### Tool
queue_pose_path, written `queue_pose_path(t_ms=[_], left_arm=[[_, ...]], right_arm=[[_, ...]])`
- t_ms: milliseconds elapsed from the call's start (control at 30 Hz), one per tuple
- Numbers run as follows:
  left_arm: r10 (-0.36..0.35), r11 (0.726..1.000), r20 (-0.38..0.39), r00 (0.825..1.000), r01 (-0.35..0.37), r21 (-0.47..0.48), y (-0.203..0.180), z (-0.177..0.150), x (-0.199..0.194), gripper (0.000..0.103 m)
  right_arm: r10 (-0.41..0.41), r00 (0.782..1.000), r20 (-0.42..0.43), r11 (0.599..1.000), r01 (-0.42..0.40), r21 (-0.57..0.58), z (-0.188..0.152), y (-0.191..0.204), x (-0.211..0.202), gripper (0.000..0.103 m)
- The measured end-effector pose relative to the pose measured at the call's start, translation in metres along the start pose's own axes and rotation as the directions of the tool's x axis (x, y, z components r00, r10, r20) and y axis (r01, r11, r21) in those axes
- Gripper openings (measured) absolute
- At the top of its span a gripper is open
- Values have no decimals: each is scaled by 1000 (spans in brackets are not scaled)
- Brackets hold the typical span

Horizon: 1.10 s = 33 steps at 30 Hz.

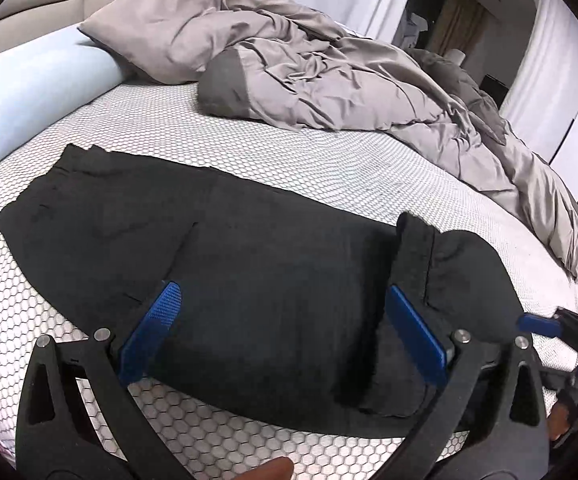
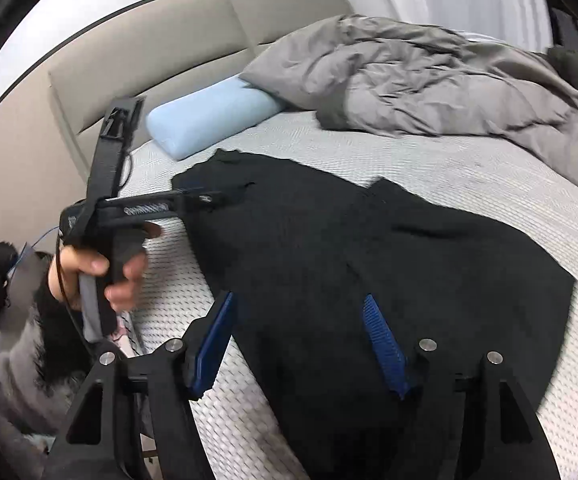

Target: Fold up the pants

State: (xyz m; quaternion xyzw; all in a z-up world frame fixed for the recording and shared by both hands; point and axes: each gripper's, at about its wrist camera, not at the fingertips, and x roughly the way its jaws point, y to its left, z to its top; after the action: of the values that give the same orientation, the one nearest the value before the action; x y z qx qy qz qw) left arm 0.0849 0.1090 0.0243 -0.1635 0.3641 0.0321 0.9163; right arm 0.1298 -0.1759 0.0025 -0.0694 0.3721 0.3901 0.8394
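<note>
The pants (image 1: 249, 264) lie flat on the mattress (image 1: 249, 136), close to its near edge and directly ahead of and below both grippers. Their long axis runs along that near edge, from the left end beside the light blue pillow (image 1: 29, 96) toward the right end below the crumpled grey duvet (image 1: 329, 68).

In the left wrist view, the left gripper (image 1: 285, 332) hangs above the middle of the garment with its jaws wide apart. Dark fabric lies under both blue pads, but no pad presses on it. At the right end a portion of the cloth is doubled back over the main body and stands up in a raised hump just beyond the right pad. The tip of the right gripper shows at the far right edge of this view.

In the right wrist view, the left gripper appears at the left, held in the person's hand (image 2: 101, 272) near the left end of the pants. The right gripper (image 2: 297, 344) sits over the near edge, jaws wide apart and empty; its left pad is over bare mattress, its right pad over the cloth. The right hand is therefore nearer the right end, the left hand nearer the left end.

The pants are black, matte and limp, with an irregular outline and shallow wrinkles. Judged from this layout, the fold is only partly made.
</note>
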Motion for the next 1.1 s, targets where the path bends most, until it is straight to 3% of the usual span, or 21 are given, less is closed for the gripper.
queue_pose_path(t_ms=[100, 167, 300, 367, 500, 567, 600, 667, 733, 900, 1000, 1033, 1067, 1100], left_arm=[[-31, 999, -23, 999, 31, 9, -7, -5, 4, 102], [-62, 994, -84, 995, 68, 80, -28, -12, 13, 102], [15, 954, -220, 975, 52, 295, -57, -38, 42, 102], [6, 962, -226, 974, 56, 269, -51, -39, 43, 102], [-169, 976, -168, 971, 189, 107, -33, -19, 31, 101], [-276, 958, -177, 945, 285, 28, -34, -2, 40, 97], [-326, 942, -210, 922, 334, 3, -38, 5, 50, 92], [-418, 902, -337, 843, 429, -47, -49, 12, 86, 82], [-403, 906, -440, 803, 417, -68, -54, 7, 114, 77], [-415, 901, -446, 793, 427, -78, -57, 7, 130, 78], [-478, 875, -412, 776, 463, -142, -53, 11, 138, 79], [-531, 847, -381, 757, 492, -201, -48, 13, 140, 74], [-554, 832, -376, 743, 502, -235, -47, 13, 145, 61], [-585, 811, -371, 721, 512, -283, -44, 13, 148, 34]], right_arm=[[-124, 992, -35, 991, 126, 52, -19, -24, -17, 69], [-193, 977, -92, 977, 200, 74, -36, -43, -18, 69], [-311, 924, -223, 940, 333, 69, -90, -69, -19, 70], [-305, 926, -224, 939, 331, 94, -100, -76, -37, 71], [-283, 950, -131, 939, 302, 162, -100, -89, -69, 73], [-247, 966, -79, 943, 258, 208, -96, -95, -77, 73], [-230, 971, -58, 944, 237, 230, -94, -97, -80, 73], [-211, 977, -37, 944, 213, 251, -89, -98, -80, 73], [-186, 982, -18, 948, 185, 258, -85, -95, -81, 73], [-162, 987, -17, 953, 161, 258, -78, -89, -72, 73], [-152, 988, -13, 954, 150, 260, -84, -86, -77, 73], [-142, 990, -12, 955, 140, 260, -83, -85, -75, 73], [-133, 991, -8, 956, 130, 263, -84, -85, -76, 73], [-123, 992, -4, 956, 119, 268, -83, -85, -76, 73]])
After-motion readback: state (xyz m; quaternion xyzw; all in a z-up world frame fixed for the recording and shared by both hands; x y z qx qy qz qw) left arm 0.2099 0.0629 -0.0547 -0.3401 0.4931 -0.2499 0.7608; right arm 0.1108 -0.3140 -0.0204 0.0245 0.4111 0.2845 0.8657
